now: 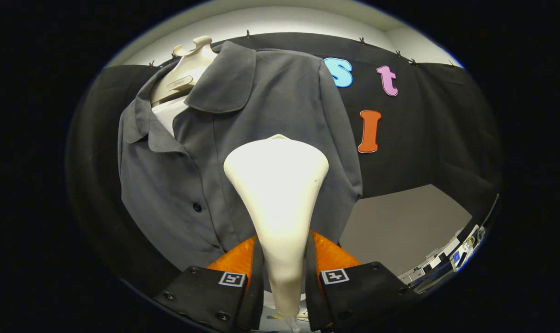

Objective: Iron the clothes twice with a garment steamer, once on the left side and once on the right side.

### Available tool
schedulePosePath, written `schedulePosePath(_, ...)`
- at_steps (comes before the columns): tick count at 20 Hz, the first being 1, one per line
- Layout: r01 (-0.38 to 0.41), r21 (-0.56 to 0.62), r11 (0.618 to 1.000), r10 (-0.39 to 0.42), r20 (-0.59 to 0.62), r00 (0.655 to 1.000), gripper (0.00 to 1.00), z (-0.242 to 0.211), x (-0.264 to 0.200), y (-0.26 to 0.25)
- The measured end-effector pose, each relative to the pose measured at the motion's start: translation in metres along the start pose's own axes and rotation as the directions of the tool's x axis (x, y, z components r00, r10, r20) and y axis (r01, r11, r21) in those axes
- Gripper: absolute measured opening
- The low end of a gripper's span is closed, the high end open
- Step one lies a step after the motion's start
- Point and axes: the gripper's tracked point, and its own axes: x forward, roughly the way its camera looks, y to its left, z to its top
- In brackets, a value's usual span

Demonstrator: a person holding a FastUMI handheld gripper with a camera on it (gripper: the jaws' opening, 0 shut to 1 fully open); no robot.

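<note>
A grey buttoned shirt [243, 152] with a collar hangs on a cream mannequin form [187, 74] in front of the black cloth wall. The white garment steamer [277, 194] stands upright between my fingers, its narrow handle pinched by both of them and its wide head flaring upward. My gripper [283, 277] is shut on that handle. The steamer head sits close against the shirt's front, on the side right of the button row, at about chest height. The part of the shirt behind the head is hidden.
A grey table surface [400, 226] lies beyond the shirt to the right. Some equipment with cables [460, 252] sits at its far right end. The black cloth wall surrounds the shirt on both sides.
</note>
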Motion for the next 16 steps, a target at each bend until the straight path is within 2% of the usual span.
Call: schedulePosePath(16, 0.022, 0.010, 1.000, -0.021, -0.091, 0.996, 0.46, -0.055, 0.018, -0.011)
